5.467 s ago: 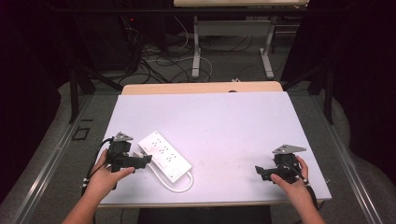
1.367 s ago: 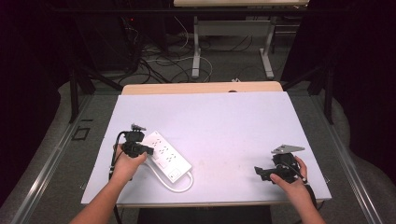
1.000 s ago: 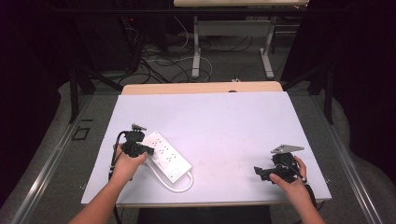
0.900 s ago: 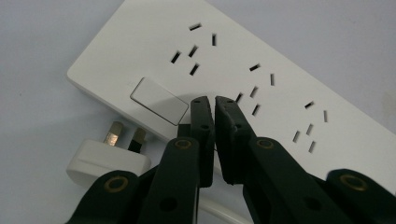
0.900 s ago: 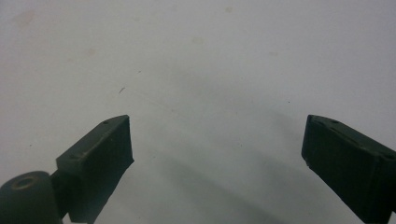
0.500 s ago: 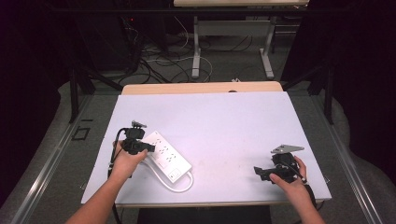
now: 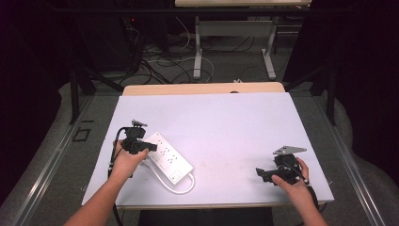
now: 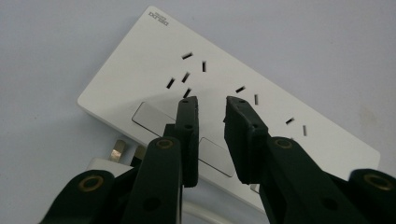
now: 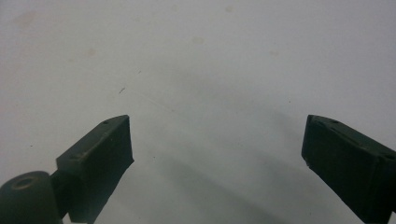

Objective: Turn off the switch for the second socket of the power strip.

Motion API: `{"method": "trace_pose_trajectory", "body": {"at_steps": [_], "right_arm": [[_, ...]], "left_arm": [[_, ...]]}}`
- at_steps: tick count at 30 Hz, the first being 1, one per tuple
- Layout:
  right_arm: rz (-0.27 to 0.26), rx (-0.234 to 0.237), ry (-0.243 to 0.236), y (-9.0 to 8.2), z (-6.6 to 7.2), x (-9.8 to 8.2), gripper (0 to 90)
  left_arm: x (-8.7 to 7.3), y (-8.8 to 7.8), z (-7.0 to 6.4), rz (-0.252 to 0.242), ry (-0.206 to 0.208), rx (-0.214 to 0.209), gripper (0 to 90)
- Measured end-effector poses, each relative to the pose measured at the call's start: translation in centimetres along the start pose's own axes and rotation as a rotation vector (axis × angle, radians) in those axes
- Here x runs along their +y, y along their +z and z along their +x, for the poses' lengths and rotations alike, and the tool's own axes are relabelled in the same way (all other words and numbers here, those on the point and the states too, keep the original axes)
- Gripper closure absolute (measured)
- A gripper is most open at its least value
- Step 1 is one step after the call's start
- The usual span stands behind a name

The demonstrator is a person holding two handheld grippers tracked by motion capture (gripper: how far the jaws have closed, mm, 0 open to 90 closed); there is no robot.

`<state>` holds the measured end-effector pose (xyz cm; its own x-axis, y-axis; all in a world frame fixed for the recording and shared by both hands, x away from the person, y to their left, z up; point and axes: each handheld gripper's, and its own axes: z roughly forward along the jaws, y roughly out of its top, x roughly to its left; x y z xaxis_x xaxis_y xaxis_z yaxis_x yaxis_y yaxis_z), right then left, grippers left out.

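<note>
High view — white power strip (image 7: 167,156), corded

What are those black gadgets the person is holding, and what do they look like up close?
They are two hand-held grippers. The left gripper has two flat black jaws on black link arms with brass-coloured pivot pins. The right gripper has the same blocky black jaws and carries a grey three-cornered plate on top. A thin black cable trails back from the left one along the forearm. Both forearms are bare, with no sleeves.

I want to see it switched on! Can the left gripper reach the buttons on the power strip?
Probably yes: the left gripper hovers right above the power strip, nothing between its fingers and the buttons.
</note>
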<state>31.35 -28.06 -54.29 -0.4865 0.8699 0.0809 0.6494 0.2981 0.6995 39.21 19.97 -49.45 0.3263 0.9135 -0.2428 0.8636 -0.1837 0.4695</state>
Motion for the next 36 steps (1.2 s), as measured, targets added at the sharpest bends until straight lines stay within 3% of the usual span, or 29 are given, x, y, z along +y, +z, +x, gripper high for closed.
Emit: {"method": "trace_pose_trajectory", "body": {"at_steps": [8, 36], "right_arm": [[0.000, -0.006, 0.004, -0.1, 0.0, 0.0, 8.3], [0.000, -0.009, 0.000, -0.2, 0.0, 0.0, 8.3]], "left_arm": [[0.0, -0.5, -0.1, -0.006, -0.001, -0.028, 68.1], [-0.9, -2.3, 0.8, -0.108, 0.041, -0.004, 46.7]]}}
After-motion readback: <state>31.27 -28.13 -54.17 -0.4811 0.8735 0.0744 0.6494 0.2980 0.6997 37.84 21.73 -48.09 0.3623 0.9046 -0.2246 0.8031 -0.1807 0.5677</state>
